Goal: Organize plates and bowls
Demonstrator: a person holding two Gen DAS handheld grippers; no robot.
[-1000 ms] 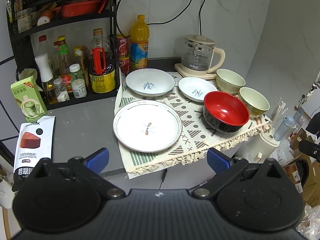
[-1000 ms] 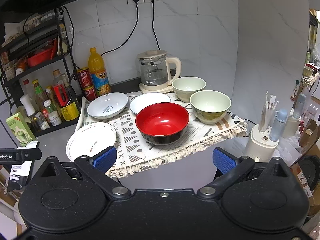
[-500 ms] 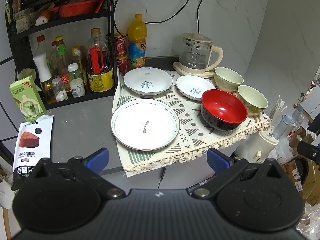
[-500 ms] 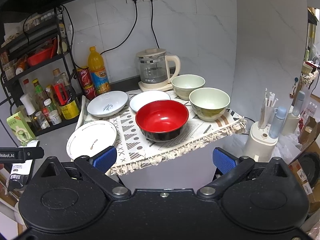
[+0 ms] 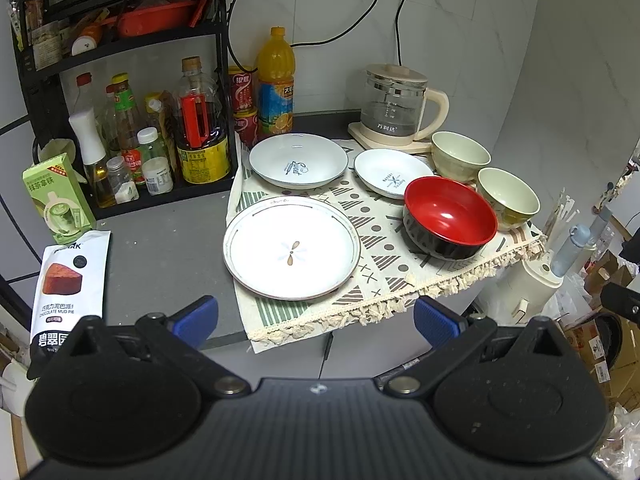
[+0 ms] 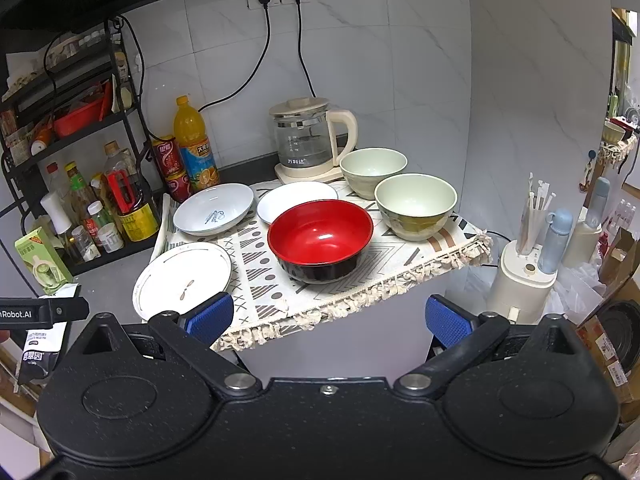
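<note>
Left wrist: left tongs (image 5: 316,316) apart, empty; right tongs (image 6: 328,318) same, w/ red bowl (image 6: 320,240) ahead.

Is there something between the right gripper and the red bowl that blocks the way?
Nothing visible does. The right gripper is open and points toward the red bowl; between them lies only the patterned cloth and its fringe. The near green bowl stands to the bowl's right, apart from it.

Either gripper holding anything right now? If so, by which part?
Nothing is held. The left gripper and right gripper are both open, short of the plates and bowls on the cloth.
</note>
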